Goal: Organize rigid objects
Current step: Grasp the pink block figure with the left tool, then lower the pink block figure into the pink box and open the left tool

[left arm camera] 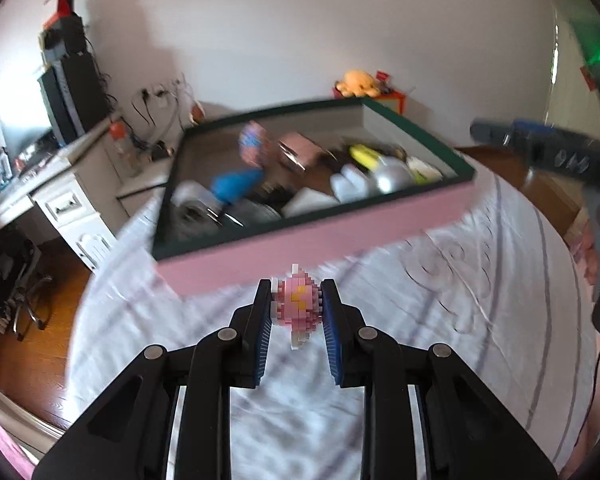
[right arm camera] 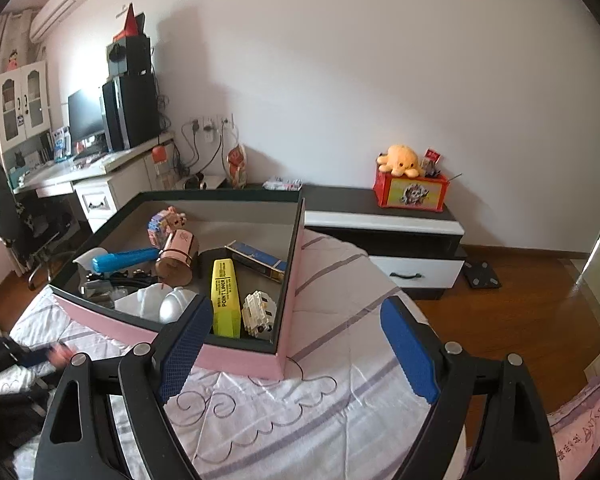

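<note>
Pink brick figure (left arm camera: 298,304) sits pinched between my left gripper's (left arm camera: 296,308) blue pads; my right gripper (right arm camera: 296,344) gapes empty near the pink box (right arm camera: 240,356).

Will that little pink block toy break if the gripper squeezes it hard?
It might. The pink block toy looks built from many tiny bricks, so a hard squeeze from the left gripper could pop pieces off. It probably feels stiff and light. Its bumpy sides likely keep it from slipping between the ridged pads.
</note>
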Demonstrator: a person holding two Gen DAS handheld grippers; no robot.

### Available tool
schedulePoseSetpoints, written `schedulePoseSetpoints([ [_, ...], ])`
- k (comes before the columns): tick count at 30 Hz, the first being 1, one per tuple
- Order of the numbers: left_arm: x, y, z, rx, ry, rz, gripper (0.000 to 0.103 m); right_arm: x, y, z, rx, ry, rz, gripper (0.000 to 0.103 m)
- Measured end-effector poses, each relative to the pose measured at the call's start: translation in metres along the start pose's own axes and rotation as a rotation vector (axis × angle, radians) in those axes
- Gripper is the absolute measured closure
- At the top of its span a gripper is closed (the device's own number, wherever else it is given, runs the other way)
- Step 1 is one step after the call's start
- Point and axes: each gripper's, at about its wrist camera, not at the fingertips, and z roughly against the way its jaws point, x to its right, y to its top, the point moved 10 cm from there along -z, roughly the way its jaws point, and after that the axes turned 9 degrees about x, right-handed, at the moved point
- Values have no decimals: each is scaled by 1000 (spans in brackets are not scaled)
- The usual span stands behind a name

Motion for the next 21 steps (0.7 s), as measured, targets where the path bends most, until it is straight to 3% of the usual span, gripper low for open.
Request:
schedulePoseSetpoints([
  [4,-22,21,2,38,19,1,79,-3,0,-30,-54,-1,11,16],
  [8,-39,42,-6,64,33,1,79,-6,-4,-55,-101,9,12,26],
  [13,-51,65,-27,74,44,-13,79,-7,-11,-76,-160,18,15,59],
  [14,-52,68,-32,73,41,-13,79,-6,-13,-80,-173,21,17,62],
  [18,-51,78,-55,58,27,-15,79,-8,-20,-91,-214,36,26,92],
  [21,-48,81,-72,40,15,-18,79,-8,-26,-97,-230,30,37,92],
])
